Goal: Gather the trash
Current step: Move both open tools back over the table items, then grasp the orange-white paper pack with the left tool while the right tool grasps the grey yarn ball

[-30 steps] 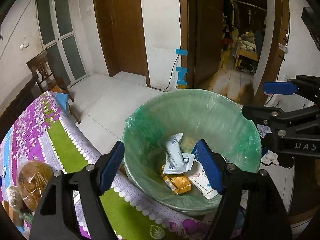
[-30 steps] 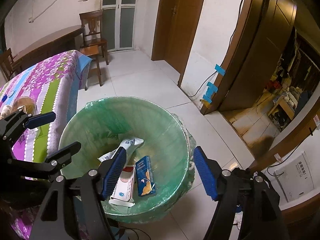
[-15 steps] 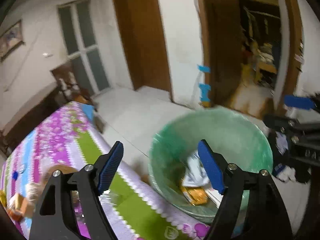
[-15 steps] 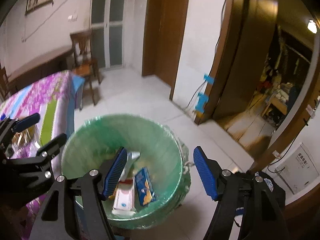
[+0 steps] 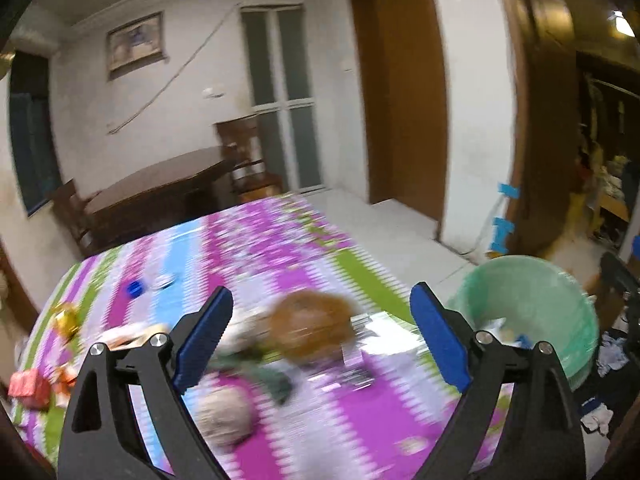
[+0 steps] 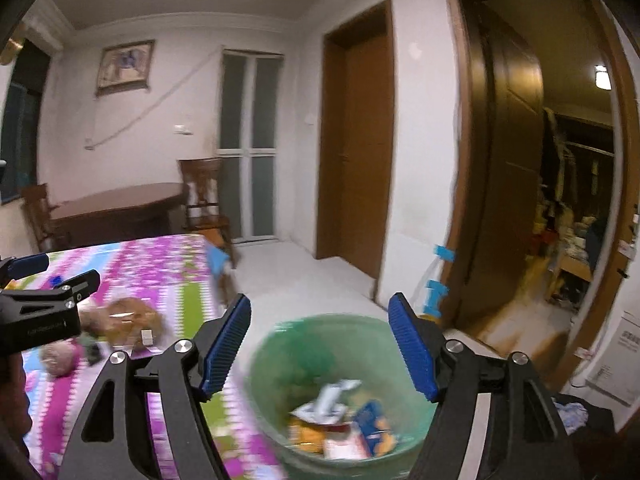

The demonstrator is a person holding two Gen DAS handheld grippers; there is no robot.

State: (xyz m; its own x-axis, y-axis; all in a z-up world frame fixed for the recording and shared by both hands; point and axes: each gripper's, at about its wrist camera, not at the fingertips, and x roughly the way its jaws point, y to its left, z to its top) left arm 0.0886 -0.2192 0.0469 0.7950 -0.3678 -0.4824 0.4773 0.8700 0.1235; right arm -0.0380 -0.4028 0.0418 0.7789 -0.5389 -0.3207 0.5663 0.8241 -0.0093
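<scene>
- Opening wider, left gripper [image 5: 320, 334] with nothing between fingers, aimed over worktop [image 5: 248, 240] where bagged bun [image 5: 312, 330] waits as next trash.
- Opening too, right gripper [image 6: 320, 344], empty, above green bin [image 6: 280, 344] already holding wrappers [image 6: 340, 420], just beside worktop edge for short drops.

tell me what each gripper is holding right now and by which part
Nothing is held. The left gripper and right gripper both have jaws opening with nothing between their pads.
</scene>
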